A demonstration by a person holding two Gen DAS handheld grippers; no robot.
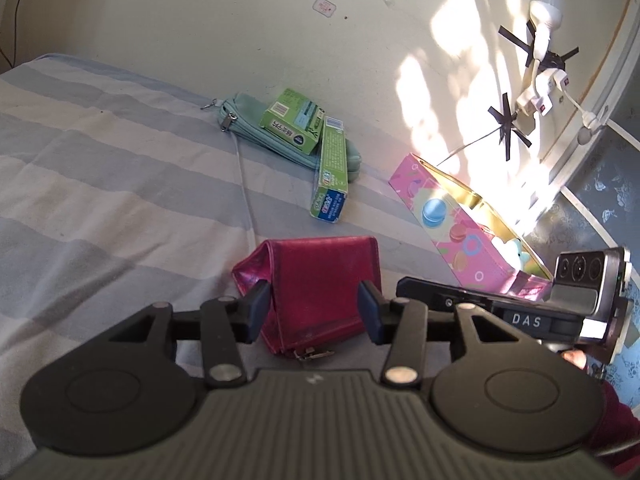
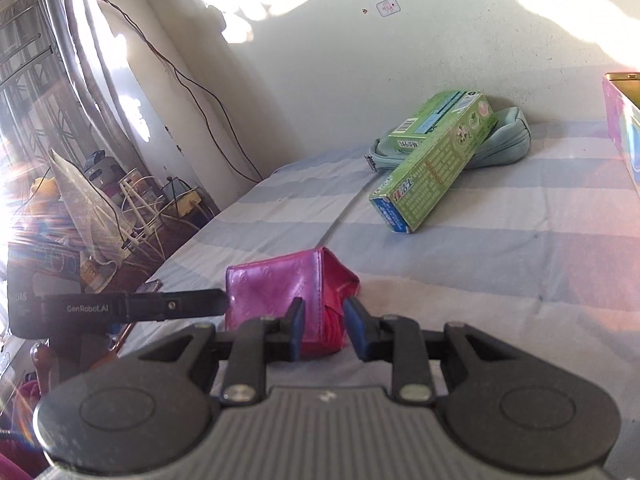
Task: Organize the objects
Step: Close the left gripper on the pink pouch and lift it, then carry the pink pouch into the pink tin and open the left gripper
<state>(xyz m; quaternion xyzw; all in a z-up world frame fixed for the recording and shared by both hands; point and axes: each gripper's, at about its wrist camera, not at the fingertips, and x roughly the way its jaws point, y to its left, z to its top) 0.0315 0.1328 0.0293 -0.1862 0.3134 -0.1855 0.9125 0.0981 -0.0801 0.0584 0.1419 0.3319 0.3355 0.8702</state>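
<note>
On the striped bed (image 1: 100,168), both grippers' fingers (image 1: 256,312) clamp the pink wallet (image 1: 320,280) between them.

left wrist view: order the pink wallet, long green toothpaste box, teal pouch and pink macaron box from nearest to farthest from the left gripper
1. Pink wallet: between the fingers of the left gripper.
2. Pink macaron box: to the right, open, by the wall.
3. Long green toothpaste box: ahead, its far end propped on the pouch.
4. Teal pouch: farthest, against the wall, with a smaller green box on top.

The middle two are close to call.
</note>
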